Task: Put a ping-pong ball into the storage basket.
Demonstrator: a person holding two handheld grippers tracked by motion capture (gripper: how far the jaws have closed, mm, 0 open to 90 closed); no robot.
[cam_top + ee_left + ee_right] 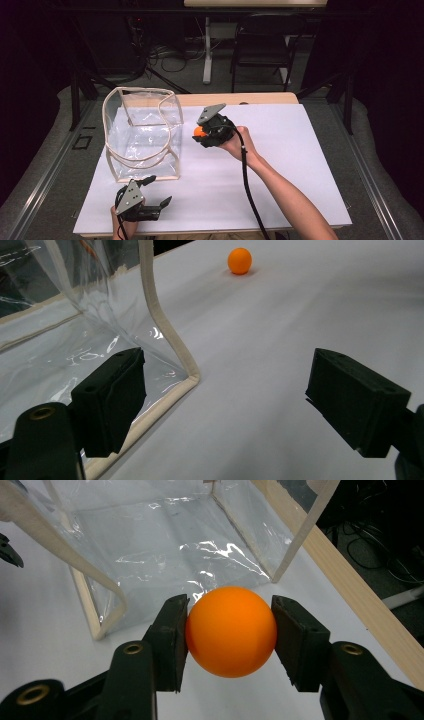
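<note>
The right gripper (202, 133) has its jaws closed on the orange ball (231, 631), held just beside the clear bag (142, 132), which holds nothing. The left gripper (157, 191) waits wide apart and unladen at the bag's near corner. Pickup looks complete; by my judgement, placing the ball inside remains.

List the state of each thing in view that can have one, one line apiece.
Clear plastic bag with beige trim: standing upright on the white sheet, top open, empty.
Round orange ball: clamped between the right hand-held gripper's jaws.
Right hand-held gripper: shut on the ball.
Left hand-held gripper: open, holding nothing, beside the bag's near corner.
</note>
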